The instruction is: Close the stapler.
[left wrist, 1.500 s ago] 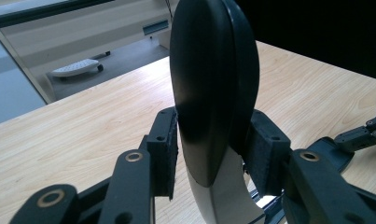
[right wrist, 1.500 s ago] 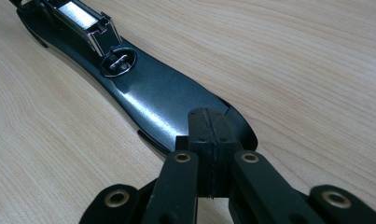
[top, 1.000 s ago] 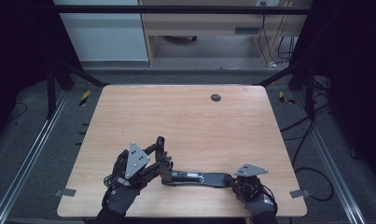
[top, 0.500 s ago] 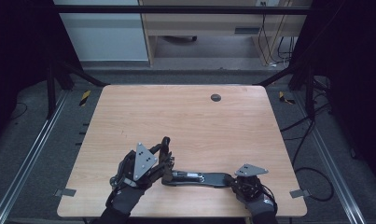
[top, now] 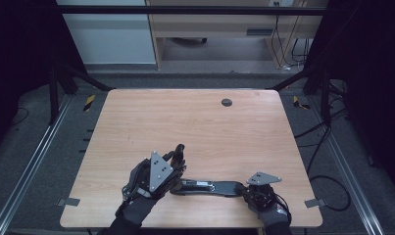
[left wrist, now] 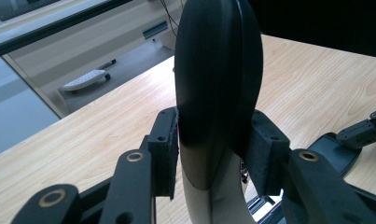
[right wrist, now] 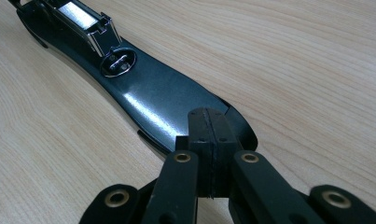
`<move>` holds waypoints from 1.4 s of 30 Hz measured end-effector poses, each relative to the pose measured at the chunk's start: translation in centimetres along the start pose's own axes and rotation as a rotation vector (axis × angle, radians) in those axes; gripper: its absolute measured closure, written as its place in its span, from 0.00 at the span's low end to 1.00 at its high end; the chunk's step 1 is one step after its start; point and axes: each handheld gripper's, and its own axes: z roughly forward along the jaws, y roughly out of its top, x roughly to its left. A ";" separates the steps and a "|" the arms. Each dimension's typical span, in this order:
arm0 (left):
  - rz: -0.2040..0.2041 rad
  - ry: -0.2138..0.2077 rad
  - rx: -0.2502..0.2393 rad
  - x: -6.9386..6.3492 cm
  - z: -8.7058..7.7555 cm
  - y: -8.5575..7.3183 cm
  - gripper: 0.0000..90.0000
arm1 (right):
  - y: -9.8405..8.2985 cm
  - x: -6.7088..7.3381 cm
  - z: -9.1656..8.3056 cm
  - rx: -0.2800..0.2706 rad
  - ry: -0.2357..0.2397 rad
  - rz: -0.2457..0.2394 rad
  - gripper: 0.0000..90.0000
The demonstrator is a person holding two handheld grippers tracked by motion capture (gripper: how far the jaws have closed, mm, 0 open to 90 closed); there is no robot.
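A large black stapler [top: 209, 186] is seen opened out on the pale wooden table [top: 195, 122]. Its upper arm [left wrist: 218, 79] is pinched between the pads of the left gripper [top: 178, 159] and stands raised, while the flat base [right wrist: 148, 100] lies along the near edge of the table between the two tools. The jaws of the right gripper [right wrist: 209, 140] are pressed together with the pads meeting, and they are set down on the end of the base, which stretches away from them toward the metal staple channel [right wrist: 83, 18]. Well beyond both grippers, near the far edge, a small round dark grommet [top: 226, 102] is set into the wood. The table is flanked by metal rails [top: 33, 161] on a grey floor; past it, a light wooden desk [top: 219, 24] and trailing cables [top: 327, 132] are visible.
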 end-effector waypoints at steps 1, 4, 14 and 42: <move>0.004 0.001 0.000 -0.1 0.0 0.0 0.65 | 0.0 0.1 0.0 0.001 0.003 0.012 1.00; 0.012 0.005 0.000 -0.4 0.2 0.1 0.65 | 0.0 0.1 0.0 0.001 0.001 0.011 1.00; 0.042 0.017 0.004 -1.1 0.6 0.4 0.65 | 0.0 0.0 0.0 0.000 0.000 0.000 1.00; 0.134 0.049 0.013 -3.5 1.9 0.9 0.65 | 0.0 0.0 0.0 -0.001 0.003 0.005 1.00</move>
